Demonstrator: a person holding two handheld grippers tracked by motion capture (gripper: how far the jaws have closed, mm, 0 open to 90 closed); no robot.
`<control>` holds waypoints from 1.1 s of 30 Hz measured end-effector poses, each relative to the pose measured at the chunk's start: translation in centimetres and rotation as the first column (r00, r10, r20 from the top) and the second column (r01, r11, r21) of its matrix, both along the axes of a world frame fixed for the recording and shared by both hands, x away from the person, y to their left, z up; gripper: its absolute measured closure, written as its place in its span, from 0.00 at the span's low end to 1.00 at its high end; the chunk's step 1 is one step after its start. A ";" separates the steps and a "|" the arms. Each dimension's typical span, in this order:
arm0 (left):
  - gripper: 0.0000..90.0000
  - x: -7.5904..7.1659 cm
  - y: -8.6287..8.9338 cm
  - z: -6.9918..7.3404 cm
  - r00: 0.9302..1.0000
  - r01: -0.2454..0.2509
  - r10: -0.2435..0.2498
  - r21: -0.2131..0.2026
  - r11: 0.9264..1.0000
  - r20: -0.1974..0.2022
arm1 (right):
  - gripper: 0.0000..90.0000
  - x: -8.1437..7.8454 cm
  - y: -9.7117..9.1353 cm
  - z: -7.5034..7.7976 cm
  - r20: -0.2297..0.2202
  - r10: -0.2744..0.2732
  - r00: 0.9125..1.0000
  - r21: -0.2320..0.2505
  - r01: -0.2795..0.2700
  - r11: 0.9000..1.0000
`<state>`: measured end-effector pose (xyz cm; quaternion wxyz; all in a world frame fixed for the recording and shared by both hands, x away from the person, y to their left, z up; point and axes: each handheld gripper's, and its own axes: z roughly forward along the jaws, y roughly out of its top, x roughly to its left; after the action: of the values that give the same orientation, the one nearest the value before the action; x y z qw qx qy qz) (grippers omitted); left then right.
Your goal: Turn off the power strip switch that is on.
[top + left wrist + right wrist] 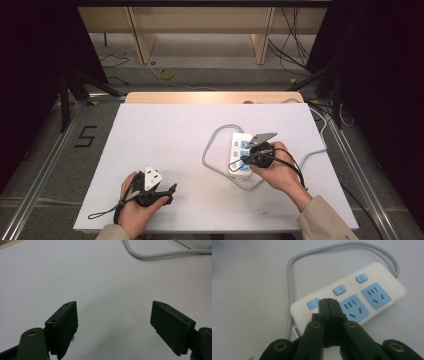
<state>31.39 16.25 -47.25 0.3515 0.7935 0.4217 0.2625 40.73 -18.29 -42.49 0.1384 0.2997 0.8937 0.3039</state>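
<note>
Right gripper view — right claw (329,301), jaws pressed together, tips over the power strip (372,291) beside its nearest blue switch (313,304).

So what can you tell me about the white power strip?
The power strip is a flat white plastic bar lying face up on the white table. It has blue sockets and a row of blue switches. A grey cord loops out from one end. The right gripper, jaws shut, has its tips at the switch at the near end; a small red light glows beside it.
</note>
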 end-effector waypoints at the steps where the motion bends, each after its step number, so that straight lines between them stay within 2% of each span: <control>1: 0.24 0.0 0.0 0.0 1.000 -0.001 0.001 -0.001 1.000 0.000 | 1.00 0.0 0.1 0.0 -0.001 -0.004 1.000 0.002 0.004 1.000; 33: 0.24 0.0 -0.1 0.0 1.000 0.002 -0.002 -0.001 1.000 0.003 | 1.00 0.8 2.1 -0.1 -0.038 0.031 0.999 -0.040 -0.033 0.999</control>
<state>31.41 16.18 -47.27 0.3529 0.7934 0.4205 0.2629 41.54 -16.24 -42.64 0.1227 0.2882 0.9068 0.2823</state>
